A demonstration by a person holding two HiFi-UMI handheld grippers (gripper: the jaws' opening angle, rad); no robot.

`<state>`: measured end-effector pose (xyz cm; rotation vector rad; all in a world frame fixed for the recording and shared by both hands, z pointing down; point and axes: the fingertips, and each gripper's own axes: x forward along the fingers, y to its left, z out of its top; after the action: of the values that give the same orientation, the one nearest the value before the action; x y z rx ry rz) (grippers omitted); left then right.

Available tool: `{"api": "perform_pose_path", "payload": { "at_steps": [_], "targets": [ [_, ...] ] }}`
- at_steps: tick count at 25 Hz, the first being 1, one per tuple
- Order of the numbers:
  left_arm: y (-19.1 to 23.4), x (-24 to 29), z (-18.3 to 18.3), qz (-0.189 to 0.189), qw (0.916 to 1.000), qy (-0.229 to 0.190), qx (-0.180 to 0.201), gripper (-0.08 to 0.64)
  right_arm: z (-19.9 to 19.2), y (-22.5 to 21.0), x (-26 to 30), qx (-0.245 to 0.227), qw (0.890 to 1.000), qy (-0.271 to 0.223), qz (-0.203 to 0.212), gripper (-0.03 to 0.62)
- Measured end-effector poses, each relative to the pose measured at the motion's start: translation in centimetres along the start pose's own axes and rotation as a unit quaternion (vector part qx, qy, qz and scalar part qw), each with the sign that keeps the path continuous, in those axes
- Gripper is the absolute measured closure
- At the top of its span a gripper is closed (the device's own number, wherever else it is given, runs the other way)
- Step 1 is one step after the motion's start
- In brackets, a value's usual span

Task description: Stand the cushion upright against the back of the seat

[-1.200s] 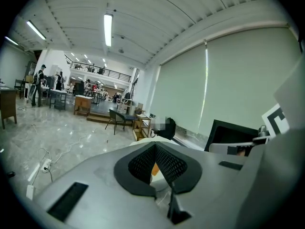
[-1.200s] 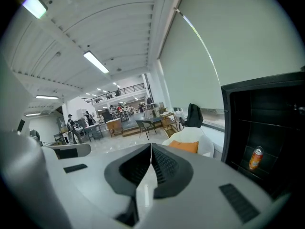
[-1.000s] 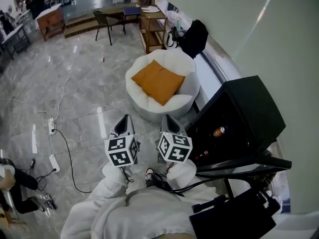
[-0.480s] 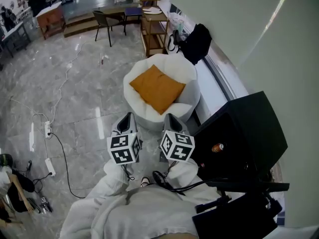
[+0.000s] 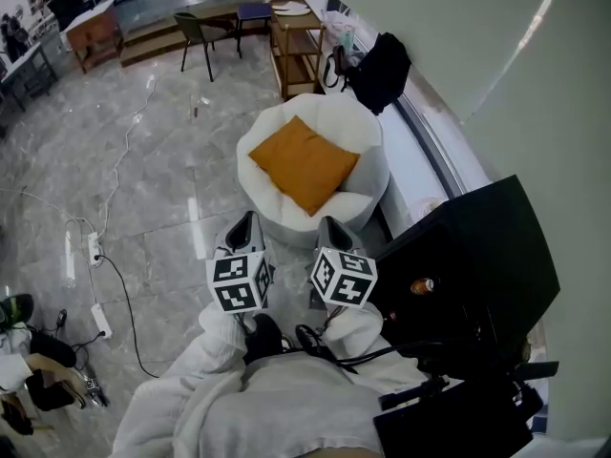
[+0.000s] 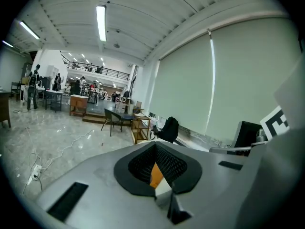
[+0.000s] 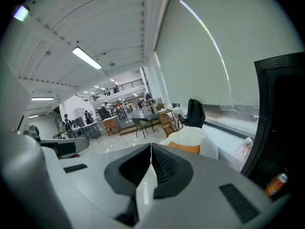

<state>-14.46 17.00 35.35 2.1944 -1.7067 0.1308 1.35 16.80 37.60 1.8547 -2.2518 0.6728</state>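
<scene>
An orange square cushion [image 5: 304, 163] lies flat and tilted on a round white seat [image 5: 361, 127], which stands on the floor ahead of me. Both grippers are held side by side short of the seat's near edge, pointing at it. The left gripper [image 5: 244, 221] has its jaws together at the tips with nothing held. In the left gripper view the cushion [image 6: 156, 174] shows through the slit below the left gripper's [image 6: 155, 144] closed tips. The right gripper [image 5: 327, 223] is shut and empty too. The right gripper view has the cushion [image 7: 183, 148] and seat [image 7: 202, 136] beyond the right gripper [image 7: 151, 145].
A black open cabinet [image 5: 477, 246] with a can [image 5: 421, 283] inside stands close on my right. Behind the seat are a black bag [image 5: 380, 70], a wooden shelf [image 5: 298, 41] and a chair [image 5: 196, 31]. Cables and power strips [image 5: 95, 249] lie on the marble floor to the left.
I have stepped forward towards the seat. Both grippers moved ahead together and stay shut. The cushion has not moved on the seat.
</scene>
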Motion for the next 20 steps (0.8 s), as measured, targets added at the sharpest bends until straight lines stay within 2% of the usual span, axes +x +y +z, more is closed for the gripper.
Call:
{"api": "perform_pose_path", "payload": {
  "at_steps": [10,20],
  "targets": [
    [1.0,6.0,1.0,-0.014,0.9998,-0.001,0.015,0.563,0.3,-1.9,4.7,0.01,1.0,0.012,-0.027,0.529],
    [3.6,15.8,4.6,-0.042,0.9989,0.014,0.014,0.563,5.0,-1.8,12.9,0.01,0.999,0.001,-0.047,0.529]
  ]
}}
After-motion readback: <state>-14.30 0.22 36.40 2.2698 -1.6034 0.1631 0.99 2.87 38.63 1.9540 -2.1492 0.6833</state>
